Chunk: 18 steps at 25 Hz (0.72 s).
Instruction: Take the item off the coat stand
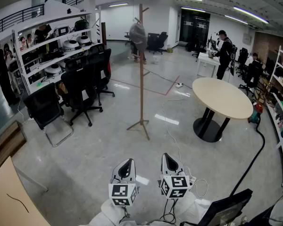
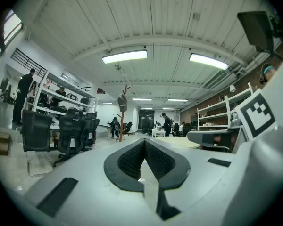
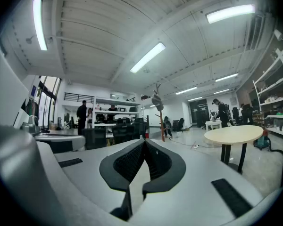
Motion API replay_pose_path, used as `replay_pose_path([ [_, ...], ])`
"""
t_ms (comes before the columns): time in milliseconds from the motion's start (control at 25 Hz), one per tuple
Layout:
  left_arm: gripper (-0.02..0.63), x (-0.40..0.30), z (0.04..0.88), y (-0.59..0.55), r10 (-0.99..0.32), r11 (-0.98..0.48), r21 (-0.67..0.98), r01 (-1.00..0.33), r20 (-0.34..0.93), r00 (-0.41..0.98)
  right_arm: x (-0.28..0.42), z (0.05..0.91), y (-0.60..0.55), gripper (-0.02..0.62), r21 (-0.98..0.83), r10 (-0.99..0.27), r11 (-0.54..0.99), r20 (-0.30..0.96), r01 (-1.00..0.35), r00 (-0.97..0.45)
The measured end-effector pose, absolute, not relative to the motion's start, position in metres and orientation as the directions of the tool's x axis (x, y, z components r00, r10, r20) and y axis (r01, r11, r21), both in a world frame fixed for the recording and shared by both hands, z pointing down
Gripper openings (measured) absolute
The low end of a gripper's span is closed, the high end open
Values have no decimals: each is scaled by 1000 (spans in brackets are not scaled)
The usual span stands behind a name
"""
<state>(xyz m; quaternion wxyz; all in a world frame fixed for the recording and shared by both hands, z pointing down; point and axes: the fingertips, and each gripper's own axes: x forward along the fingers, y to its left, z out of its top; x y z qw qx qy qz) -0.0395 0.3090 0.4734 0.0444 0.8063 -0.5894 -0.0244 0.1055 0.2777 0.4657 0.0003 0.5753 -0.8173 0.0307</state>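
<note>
A tall wooden coat stand [image 1: 141, 74] rises from the middle of the floor, well ahead of me. A grey item [image 1: 138, 35] hangs near its top. Both grippers sit low at the bottom of the head view, far short of the stand. My left gripper [image 1: 127, 163] and right gripper [image 1: 168, 157] each point forward, jaws shut and empty. In the left gripper view the stand [image 2: 121, 126] with the hanging item [image 2: 122, 101] is small and distant beyond the shut left gripper [image 2: 144, 142]. From the right gripper view the item [image 3: 157, 100] also hangs far beyond the shut right gripper [image 3: 144, 142].
A round beige table [image 1: 222, 98] stands to the right of the stand. Black office chairs [image 1: 82, 86] line white shelves [image 1: 49, 51] on the left. A person [image 1: 223, 53] stands at the back right. Cables [image 1: 172, 135] and a black hose [image 1: 254, 159] cross the floor.
</note>
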Motion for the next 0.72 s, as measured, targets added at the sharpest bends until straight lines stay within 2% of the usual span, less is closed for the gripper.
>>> replay_pose_path([
  [720,-2,-34,476,247,-949,-310,104,-945,17,314,110,471,226,5,-43,-939,338,49,-940,-340],
])
